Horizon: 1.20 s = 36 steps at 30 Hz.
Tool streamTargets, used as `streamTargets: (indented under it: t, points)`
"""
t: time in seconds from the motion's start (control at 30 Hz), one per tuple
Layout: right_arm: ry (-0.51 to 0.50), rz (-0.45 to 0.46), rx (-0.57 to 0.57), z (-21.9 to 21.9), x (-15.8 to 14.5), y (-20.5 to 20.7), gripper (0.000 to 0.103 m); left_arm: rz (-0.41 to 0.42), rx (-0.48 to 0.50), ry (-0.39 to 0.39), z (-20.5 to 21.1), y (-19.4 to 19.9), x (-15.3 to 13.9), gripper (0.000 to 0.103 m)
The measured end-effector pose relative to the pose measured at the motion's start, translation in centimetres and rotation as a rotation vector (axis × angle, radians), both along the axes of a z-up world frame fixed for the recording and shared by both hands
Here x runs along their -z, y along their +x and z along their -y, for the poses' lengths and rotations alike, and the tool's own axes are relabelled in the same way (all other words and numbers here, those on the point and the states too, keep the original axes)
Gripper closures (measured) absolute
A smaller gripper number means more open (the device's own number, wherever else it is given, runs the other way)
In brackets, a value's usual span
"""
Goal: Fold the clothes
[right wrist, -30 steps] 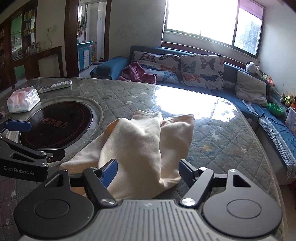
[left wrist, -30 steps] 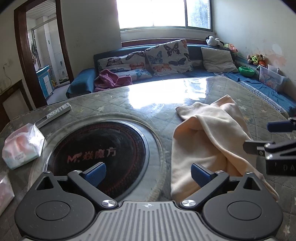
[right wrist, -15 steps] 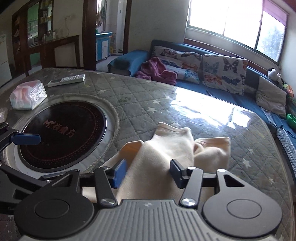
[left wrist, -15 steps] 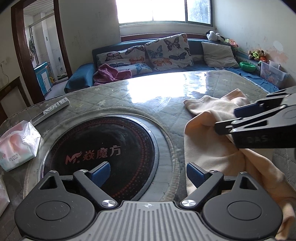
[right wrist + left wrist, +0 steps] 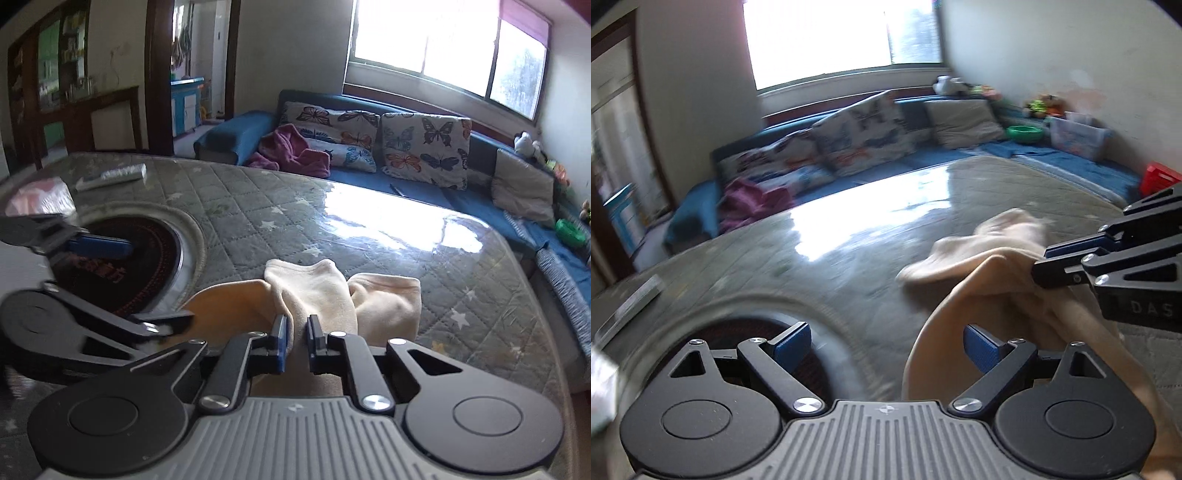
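A cream garment (image 5: 343, 299) lies bunched on the quilted grey table (image 5: 258, 206). My right gripper (image 5: 297, 341) is shut on a fold of it, and the pinched part is raised off the table. From the left wrist view the same cream garment (image 5: 979, 284) hangs from my right gripper (image 5: 1043, 264) at the right edge. My left gripper (image 5: 886, 345) stands open with nothing between its fingers, just left of the cloth. In the right wrist view my left gripper (image 5: 142, 280) shows blurred at the left, over the black hotplate.
A round black hotplate (image 5: 147, 266) is set into the table at the left. A remote control (image 5: 110, 175) and a pink tissue pack (image 5: 40, 194) lie at the far left. A blue sofa (image 5: 424, 184) with butterfly cushions and a magenta garment (image 5: 291, 151) runs behind.
My right gripper has closed on the cream garment and lifted a fold of it. My left gripper has moved, its view now blurred, and stays open.
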State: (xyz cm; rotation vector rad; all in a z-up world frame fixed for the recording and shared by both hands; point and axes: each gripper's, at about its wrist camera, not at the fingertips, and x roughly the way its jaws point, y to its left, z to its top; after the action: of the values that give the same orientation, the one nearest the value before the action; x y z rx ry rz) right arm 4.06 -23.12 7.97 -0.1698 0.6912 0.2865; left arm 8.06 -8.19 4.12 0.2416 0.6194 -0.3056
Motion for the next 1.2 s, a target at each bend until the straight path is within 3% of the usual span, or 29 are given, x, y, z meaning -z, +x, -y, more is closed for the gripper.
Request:
streamTargets:
  t: [0.1, 0.2, 0.27, 0.37, 0.47, 0.7, 0.8, 0.93, 1.2]
  points:
    - [0.006, 0.007, 0.012, 0.8, -0.3, -0.5, 0.093, 0.021, 0.088, 0.012, 1.3, 0.5, 0.3, 0.012]
    - [0.006, 0.006, 0.020, 1.4, -0.4, -0.8, 0.093, 0.026, 0.153, 0.028, 2.4, 1.1, 0.8, 0.029]
    - [0.002, 0.000, 0.021, 1.6, -0.3, -0.9, 0.093, 0.012, 0.182, 0.015, 2.7, 1.6, 1.0, 0.069]
    - [-0.013, -0.004, 0.022, 1.8, -0.1, -1.2, 0.092, -0.007, 0.188, -0.033, 2.5, 1.7, 1.0, 0.093]
    - [-0.027, 0.001, 0.017, 1.6, 0.1, -1.5, 0.092, 0.024, 0.181, -0.053, 2.2, 1.1, 0.5, 0.099]
    - [-0.029, 0.041, 0.063, 1.8, 0.1, -2.8, 0.103, 0.049, 0.092, -0.090, 0.3, 0.1, -0.7, 0.100]
    - [-0.043, 0.061, 0.111, 2.7, -0.1, -3.4, 0.103, 0.038, 0.067, -0.123, -1.1, -0.4, -1.1, 0.100]
    - [0.032, 0.028, 0.103, 4.4, -0.7, -4.0, 0.101, 0.049, 0.071, -0.117, -1.4, -1.5, -1.3, 0.100]
    - [0.118, 0.041, -0.082, 0.7, -2.9, -2.5, 0.091, 0.064, 0.096, -0.123, -0.7, -3.3, -1.0, 0.100]
